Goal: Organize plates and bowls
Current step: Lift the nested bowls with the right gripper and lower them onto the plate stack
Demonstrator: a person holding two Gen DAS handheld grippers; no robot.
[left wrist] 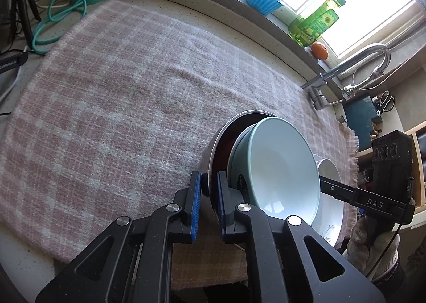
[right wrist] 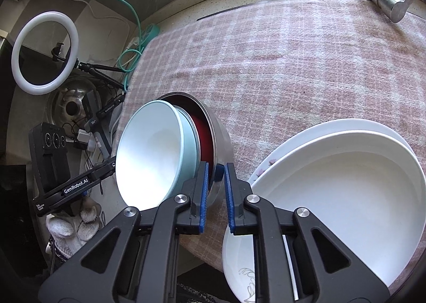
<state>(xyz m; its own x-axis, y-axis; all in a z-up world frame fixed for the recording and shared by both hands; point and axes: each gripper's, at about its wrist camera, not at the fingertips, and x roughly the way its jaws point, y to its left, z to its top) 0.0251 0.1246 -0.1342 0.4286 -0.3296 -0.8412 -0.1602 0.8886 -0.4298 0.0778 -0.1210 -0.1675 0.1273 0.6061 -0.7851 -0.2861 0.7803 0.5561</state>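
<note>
Nested bowl stack: steel bowl [left wrist: 210, 154] outermost, red bowl [right wrist: 203, 140] within, pale blue bowls [left wrist: 282, 167] innermost; tipped on edge on the plaid cloth over the worktop. Left tool [left wrist: 209, 202] and right tool [right wrist: 215, 191] each pinch the steel rim from opposite sides. Rigid, heavy, slick (ceramic inners breakable, may slide out). White plates [right wrist: 346, 191] just right of the right tool.

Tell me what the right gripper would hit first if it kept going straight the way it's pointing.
The right gripper already pinches the steel bowl's rim; straight on, it would likely meet that bowl's wall, then the checked cloth behind.
</note>
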